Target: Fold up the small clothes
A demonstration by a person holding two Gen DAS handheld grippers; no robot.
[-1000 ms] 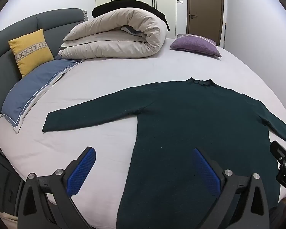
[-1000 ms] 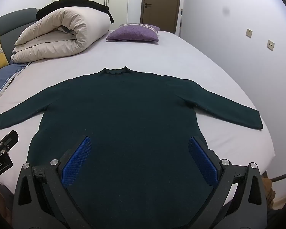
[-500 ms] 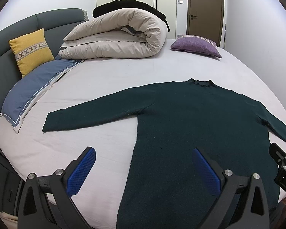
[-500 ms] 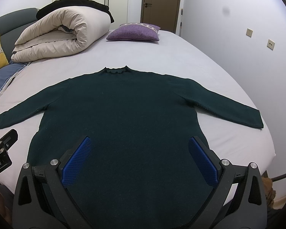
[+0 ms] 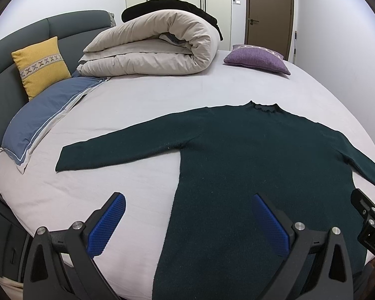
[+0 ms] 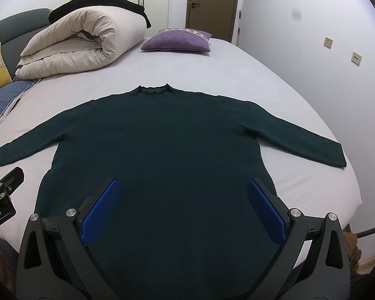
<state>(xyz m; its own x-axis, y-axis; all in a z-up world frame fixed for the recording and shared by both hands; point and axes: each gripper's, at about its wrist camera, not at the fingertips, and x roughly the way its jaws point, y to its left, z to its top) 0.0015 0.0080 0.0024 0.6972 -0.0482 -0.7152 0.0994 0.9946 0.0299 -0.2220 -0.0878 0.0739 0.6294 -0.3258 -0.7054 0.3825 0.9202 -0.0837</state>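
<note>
A dark green long-sleeved sweater (image 5: 250, 155) lies flat and spread on the white bed, collar away from me and both sleeves stretched out; it also shows in the right wrist view (image 6: 162, 145). My left gripper (image 5: 187, 221) is open and empty, held above the sweater's lower left side edge near the hem. My right gripper (image 6: 183, 206) is open and empty, held above the lower middle of the sweater's body. Each gripper's body shows at the edge of the other's view.
A rolled beige duvet (image 5: 152, 50) lies at the far side, with a purple cushion (image 5: 257, 58) to its right. A yellow cushion (image 5: 40, 66) and a blue pillow (image 5: 47, 115) lie at the left by the grey headboard. The bed's edge (image 6: 347, 182) drops off at the right.
</note>
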